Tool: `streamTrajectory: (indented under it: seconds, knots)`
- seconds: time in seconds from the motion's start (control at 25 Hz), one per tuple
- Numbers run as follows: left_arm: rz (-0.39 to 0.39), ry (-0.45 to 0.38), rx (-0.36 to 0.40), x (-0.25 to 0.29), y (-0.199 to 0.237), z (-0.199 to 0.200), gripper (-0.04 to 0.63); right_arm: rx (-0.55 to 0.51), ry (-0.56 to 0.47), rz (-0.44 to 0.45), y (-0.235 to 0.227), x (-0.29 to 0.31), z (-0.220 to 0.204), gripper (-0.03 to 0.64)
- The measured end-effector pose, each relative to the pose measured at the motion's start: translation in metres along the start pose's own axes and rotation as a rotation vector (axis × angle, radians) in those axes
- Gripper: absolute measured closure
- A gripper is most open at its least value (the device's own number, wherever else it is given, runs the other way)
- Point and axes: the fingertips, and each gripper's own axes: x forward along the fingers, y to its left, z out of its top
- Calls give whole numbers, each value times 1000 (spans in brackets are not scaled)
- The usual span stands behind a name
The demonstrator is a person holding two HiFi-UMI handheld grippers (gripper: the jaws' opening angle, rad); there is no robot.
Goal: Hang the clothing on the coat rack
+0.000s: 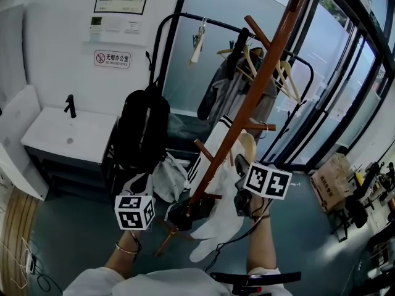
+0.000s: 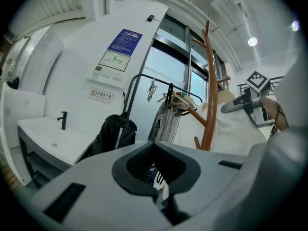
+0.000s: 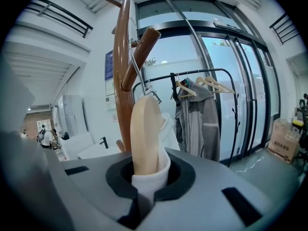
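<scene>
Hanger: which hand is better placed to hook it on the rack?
Right. The right gripper clamps the wooden hanger, hook by a coat rack peg; the left gripper pinches the white garment lower.

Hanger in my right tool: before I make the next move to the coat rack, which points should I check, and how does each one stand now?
1. Right tool grips the hanger: ok. Its jaws are shut on the wooden shoulder and the cloth over it.
2. White garment sits on the hanger: ok. It drapes over it.
3. Hook is seated on the peg: cannot tell. It rises close to the fork of the coat rack, but contact does not show.
4. Left tool holds the garment lower down: ok. Its jaws are together with cloth between them.
5. Coat rack stands steady: cannot tell. Its foot is mostly hidden.
</scene>
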Motion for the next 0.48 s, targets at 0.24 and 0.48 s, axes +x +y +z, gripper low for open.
streamTrajectory:
  seconds: [0.24, 0.48]
  knots:
    - [5, 5, -2, 0, 3, 0, 586, -15, 31, 20, 6, 8, -6, 589]
    - [4, 14, -5, -1, 3, -2, 586, -34, 56, 29, 11, 11, -12, 584]
